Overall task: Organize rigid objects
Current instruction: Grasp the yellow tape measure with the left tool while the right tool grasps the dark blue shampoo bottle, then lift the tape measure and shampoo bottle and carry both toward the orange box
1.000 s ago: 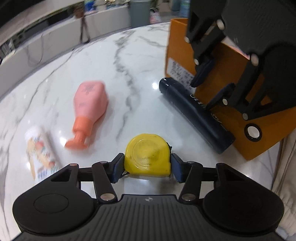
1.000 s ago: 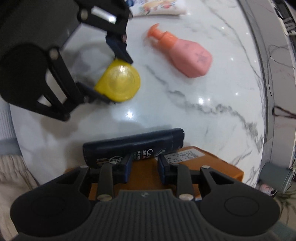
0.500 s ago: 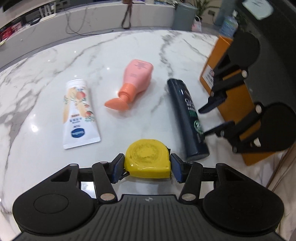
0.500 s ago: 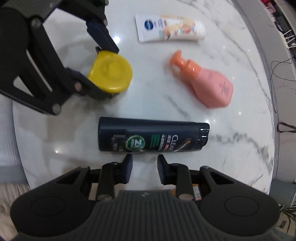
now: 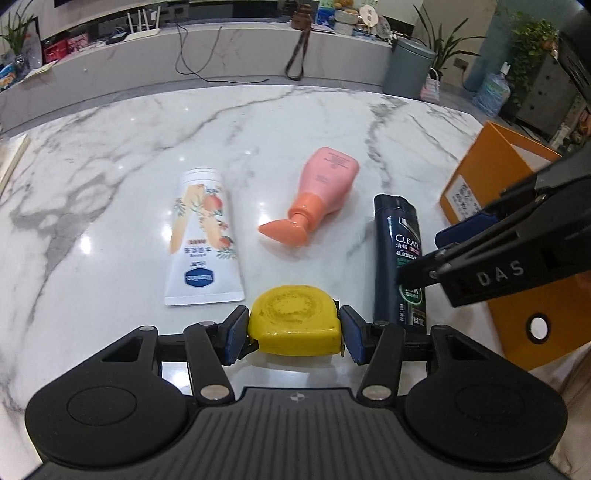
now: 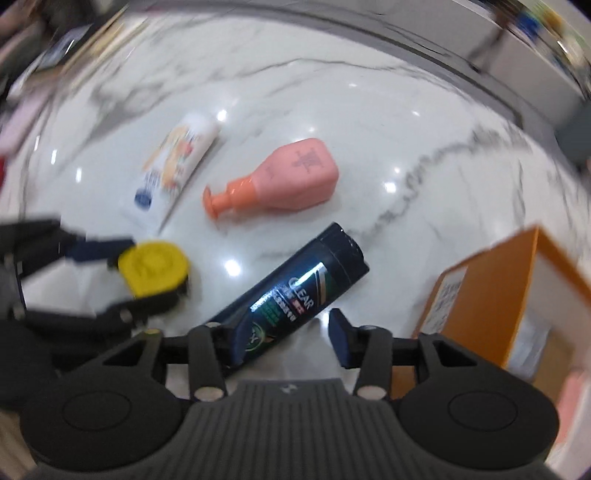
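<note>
Looked like an office lounge or reception room: broad marble table (image 5: 110,155), long marble counter (image 5: 221,55) far behind with routers (image 5: 142,23) and cables, potted plants (image 5: 532,40), grey bin (image 5: 406,68), water jug (image 5: 493,92) far right.

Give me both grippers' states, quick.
Left gripper: shut on the tape measure.
Right gripper: open, around the shampoo bottle.

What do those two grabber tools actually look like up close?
Both are matte black plastic. The left gripper has a ribbed body, two round discs, silver-pinned linkage bars and dark blue finger pads. The right gripper looks alike; white "DAS" lettering marks its side.
</note>
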